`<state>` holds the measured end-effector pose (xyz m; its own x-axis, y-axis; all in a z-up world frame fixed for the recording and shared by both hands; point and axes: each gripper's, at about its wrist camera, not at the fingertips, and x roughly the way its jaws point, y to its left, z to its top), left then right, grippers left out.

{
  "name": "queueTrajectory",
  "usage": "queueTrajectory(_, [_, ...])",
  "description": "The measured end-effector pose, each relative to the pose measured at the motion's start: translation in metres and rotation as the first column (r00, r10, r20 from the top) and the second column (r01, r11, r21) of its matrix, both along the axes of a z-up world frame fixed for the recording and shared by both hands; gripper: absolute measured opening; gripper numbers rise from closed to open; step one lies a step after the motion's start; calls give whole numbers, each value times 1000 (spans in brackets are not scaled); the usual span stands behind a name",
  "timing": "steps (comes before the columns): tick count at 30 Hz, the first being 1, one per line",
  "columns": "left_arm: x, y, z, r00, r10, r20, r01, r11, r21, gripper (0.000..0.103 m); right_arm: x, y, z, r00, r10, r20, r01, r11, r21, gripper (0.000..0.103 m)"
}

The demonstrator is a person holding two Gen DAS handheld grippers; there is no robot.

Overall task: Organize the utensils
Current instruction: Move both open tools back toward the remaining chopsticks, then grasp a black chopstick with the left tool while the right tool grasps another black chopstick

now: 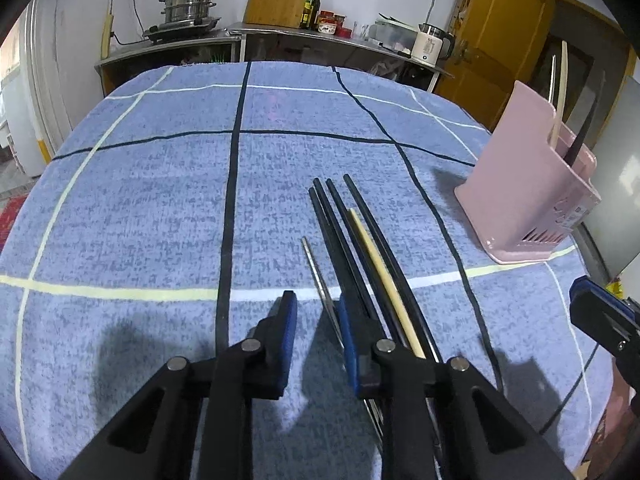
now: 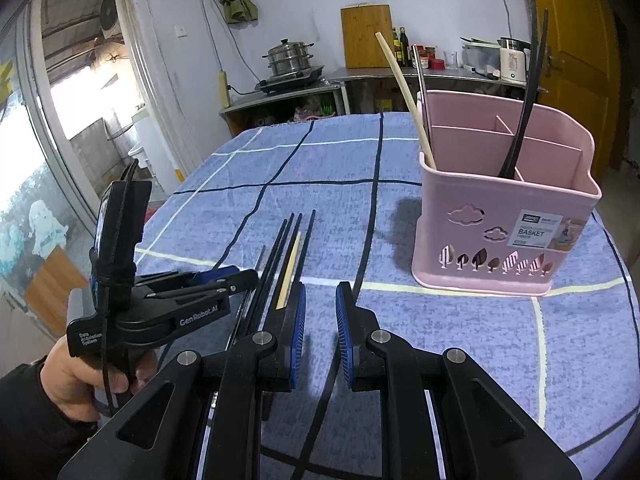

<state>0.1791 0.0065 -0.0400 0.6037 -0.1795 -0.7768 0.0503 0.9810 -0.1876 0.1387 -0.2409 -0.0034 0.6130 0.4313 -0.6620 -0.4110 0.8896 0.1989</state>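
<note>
The loose chopsticks (image 1: 362,256) lie in a bundle on the tablecloth (image 1: 160,200) near its front edge, left of the pink basket (image 2: 504,216), and the left gripper (image 1: 318,320), jaws apart around the steel one (image 1: 316,268), must next pinch it, while the right gripper (image 2: 320,312) waits empty, slightly parted.

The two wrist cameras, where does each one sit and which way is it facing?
Left wrist: on the left gripper, angled down at loose chopsticks on the blue checked tablecloth; own fingers show, right gripper at the edge.
Right wrist: on the right gripper, facing the pink plastic utensil basket; own fingers, left gripper and the hand holding it show.
Shared: chopsticks, basket, tablecloth, kitchen counter.
</note>
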Motion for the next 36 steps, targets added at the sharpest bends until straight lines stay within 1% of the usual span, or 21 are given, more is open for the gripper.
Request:
queueTrajectory(2, [0, 1, 0, 1000, -2, -1, 2, 1000, 20, 16, 1, 2, -1, 1000, 3, -2, -3, 1000, -2, 16])
queueTrajectory(3, [0, 2, -1, 1000, 0, -3, 0, 1000, 28, 11, 1, 3, -1, 1000, 4, -4, -4, 1000, -2, 16])
queueTrajectory(6, [1, 7, 0, 1000, -10, -10, 10, 1000, 26, 8, 7, 10, -5, 1000, 14, -16, -14, 1000, -4, 16])
queueTrajectory(9, [0, 14, 0, 1000, -17, -13, 17, 999, 46, 6, 17, 20, -14, 999, 28, -36, -29, 1000, -12, 16])
queueTrajectory(12, [-2, 26, 0, 1000, -2, -17, 3, 999, 50, 6, 29, 31, -23, 998, 40, -58, -41, 999, -24, 16])
queueTrajectory(15, [-4, 40, 0, 1000, 21, -22, -21, 999, 25, 6, 42, 45, -33, 995, 55, -84, -58, 998, -36, 16])
queueTrajectory(20, [-6, 50, -1, 999, 45, -21, -45, 999, 13, 6, 61, 63, -48, 990, 76, -121, -83, 995, -58, 16])
queueTrajectory(23, [-5, 54, -1, 998, 53, -21, -53, 999, 2, 6, 70, 71, -56, 988, 69, -137, -80, 993, -83, 16])
queueTrajectory(27, [-4, 56, -1, 998, 55, -20, -55, 998, -5, 6, 78, 72, -61, 986, 64, -153, -78, 993, -86, 16])
queueTrajectory(36, [2, 61, -1, 998, 51, -31, -52, 998, -28, 6, 84, 64, -60, 987, 28, -161, -47, 992, -120, 16])
